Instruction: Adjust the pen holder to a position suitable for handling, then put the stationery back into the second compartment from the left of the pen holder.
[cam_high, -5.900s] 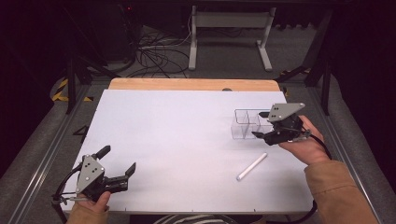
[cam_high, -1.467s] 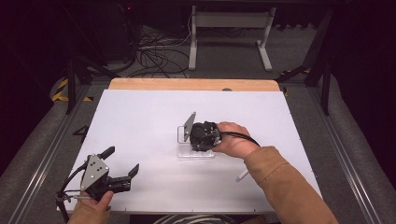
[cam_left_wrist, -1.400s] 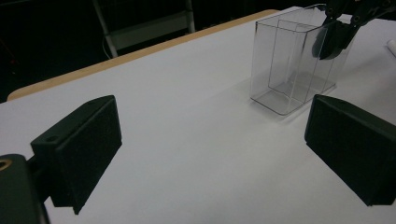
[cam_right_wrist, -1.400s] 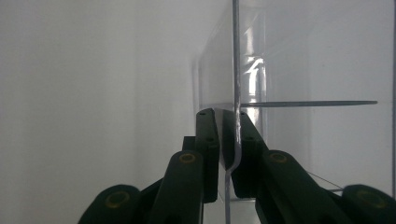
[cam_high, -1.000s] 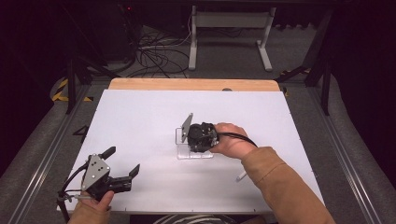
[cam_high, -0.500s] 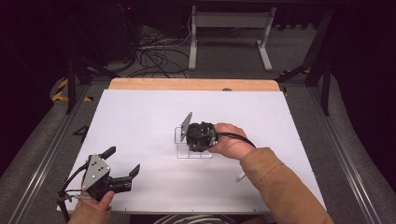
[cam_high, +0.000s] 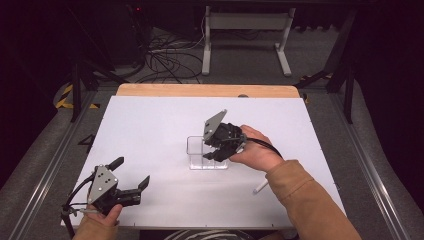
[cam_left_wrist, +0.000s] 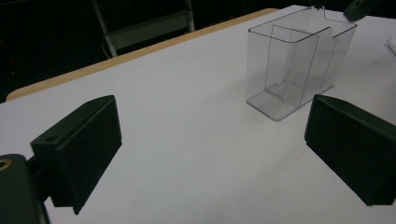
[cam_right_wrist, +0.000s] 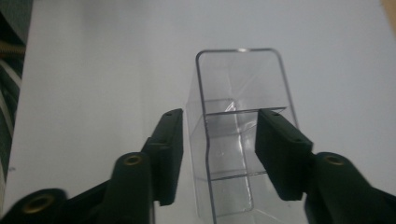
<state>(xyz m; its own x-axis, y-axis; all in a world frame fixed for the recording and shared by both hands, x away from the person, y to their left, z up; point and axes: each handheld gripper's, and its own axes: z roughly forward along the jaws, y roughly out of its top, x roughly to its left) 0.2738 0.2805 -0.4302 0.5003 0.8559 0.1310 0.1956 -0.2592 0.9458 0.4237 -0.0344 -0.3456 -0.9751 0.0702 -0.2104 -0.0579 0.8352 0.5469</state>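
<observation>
A clear plastic box (cam_high: 197, 152) with dividers stands on the white table (cam_high: 150, 125), near its middle. My right gripper (cam_high: 212, 152) reaches over the box's right end from the right. In the right gripper view the jaws stand part-way apart at the box (cam_right_wrist: 238, 79): one jaw lies just outside its side wall, the other over its inside, and neither presses the wall, so the right gripper (cam_right_wrist: 219, 126) is open. My left gripper (cam_high: 131, 171) rests wide open near the front left edge. Its view shows the box (cam_left_wrist: 299, 65) farther off between its spread jaws (cam_left_wrist: 212, 140).
A white stick (cam_high: 261, 187) lies on the table beside the right forearm. A wooden strip (cam_high: 205, 90) runs along the table's far edge. Beyond it are cables and a metal stand on the floor.
The right gripper carried the box from the table's right side to the middle. In the last half second the hand has drawn back a little to the right while the box stays put.
</observation>
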